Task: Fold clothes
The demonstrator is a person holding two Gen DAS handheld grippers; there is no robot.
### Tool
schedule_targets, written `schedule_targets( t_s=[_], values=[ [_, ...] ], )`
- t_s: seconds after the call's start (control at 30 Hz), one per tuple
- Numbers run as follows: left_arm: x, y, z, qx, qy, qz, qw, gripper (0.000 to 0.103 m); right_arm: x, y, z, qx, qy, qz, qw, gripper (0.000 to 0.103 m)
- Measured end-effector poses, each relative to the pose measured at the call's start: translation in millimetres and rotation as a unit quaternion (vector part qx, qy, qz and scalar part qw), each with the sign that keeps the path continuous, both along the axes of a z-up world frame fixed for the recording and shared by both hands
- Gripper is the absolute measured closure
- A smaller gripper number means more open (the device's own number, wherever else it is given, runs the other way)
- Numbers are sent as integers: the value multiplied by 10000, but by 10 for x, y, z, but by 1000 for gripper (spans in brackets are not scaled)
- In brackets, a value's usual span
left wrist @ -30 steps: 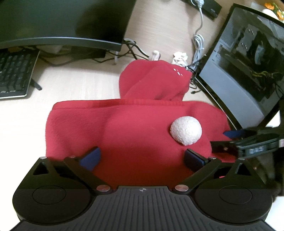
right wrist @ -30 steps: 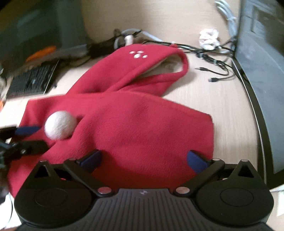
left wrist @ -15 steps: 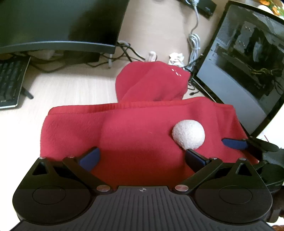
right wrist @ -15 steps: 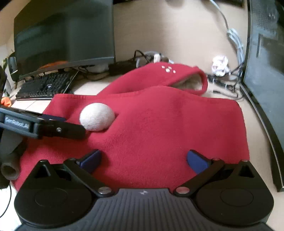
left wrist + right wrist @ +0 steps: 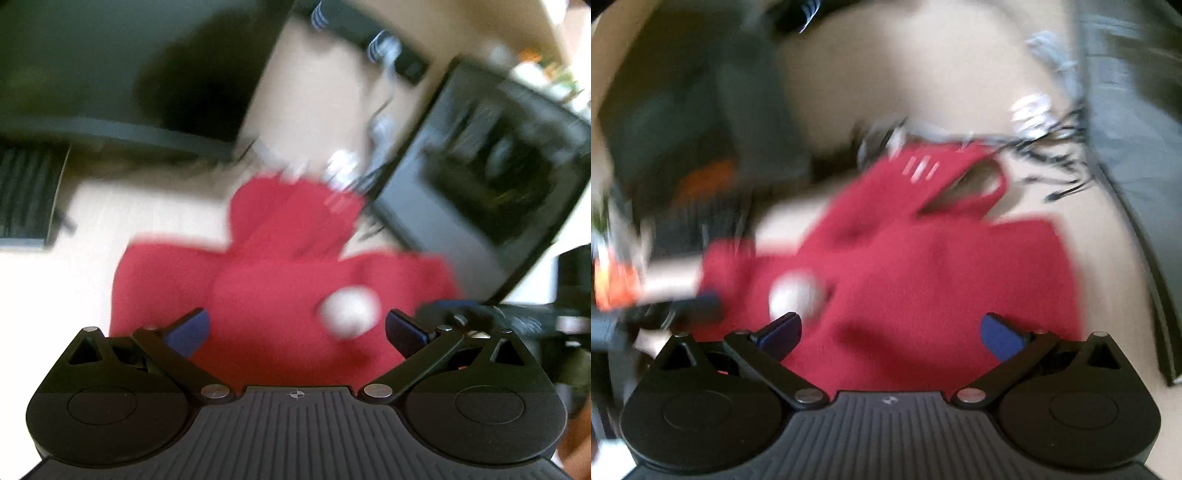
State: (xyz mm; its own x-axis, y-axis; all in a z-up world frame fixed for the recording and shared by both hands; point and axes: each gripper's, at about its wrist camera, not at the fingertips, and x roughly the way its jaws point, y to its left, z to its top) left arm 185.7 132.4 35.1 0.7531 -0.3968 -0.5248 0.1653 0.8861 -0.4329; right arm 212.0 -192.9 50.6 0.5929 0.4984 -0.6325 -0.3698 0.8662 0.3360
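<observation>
Because the red fleece (image 5: 280, 295) lies spread flat on the pale bench (image 5: 74, 266) with its hood (image 5: 945, 177) toward the monitors and its white pompom (image 5: 347, 314) on top, both the left claw (image 5: 295, 328) and right claw (image 5: 890, 332) hover gaping and empty over its near edge, likely placed to pinch it for a fold.

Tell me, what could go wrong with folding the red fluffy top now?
Both pictures are blurry, so the grippers seem to be moving fast. The left gripper and right gripper are both open above the red garment, holding nothing, so a rushed grab might miss the edge. The white pompom could get bunched inside a fold. The cables beside the hood might snag.
</observation>
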Motion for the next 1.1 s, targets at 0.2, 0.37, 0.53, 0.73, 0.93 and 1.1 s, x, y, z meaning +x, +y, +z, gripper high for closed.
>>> schedule_targets(
  t_s=[0.2, 0.37, 0.53, 0.73, 0.93, 1.1],
  values=[
    [176, -291, -209, -158, 233, -431, 9987, 0, 393, 85, -286, -470, 937, -204, 9943, 0],
    [168, -444, -456, 458, 171, -476, 9977, 0, 497, 175, 487, 151, -41, -17, 9999, 0],
    [141, -412, -458, 390, 118, -521, 9978, 0, 1582, 168, 372, 1340, 1149, -724, 9816, 0],
    [30, -147, -391, -325, 346, -503, 9976, 0, 2414, 276, -351, 2468, 2406, -1299, 9297, 0],
    [65, -288, -394, 126, 323, -603, 9976, 0, 2170, 245, 82, 5163, 2143, 17, 8292, 0],
    [145, -372, -401, 240, 314, -521, 9979, 0, 1045, 247, 943, 4999, 1628, 1477, 8377, 0]
  ],
)
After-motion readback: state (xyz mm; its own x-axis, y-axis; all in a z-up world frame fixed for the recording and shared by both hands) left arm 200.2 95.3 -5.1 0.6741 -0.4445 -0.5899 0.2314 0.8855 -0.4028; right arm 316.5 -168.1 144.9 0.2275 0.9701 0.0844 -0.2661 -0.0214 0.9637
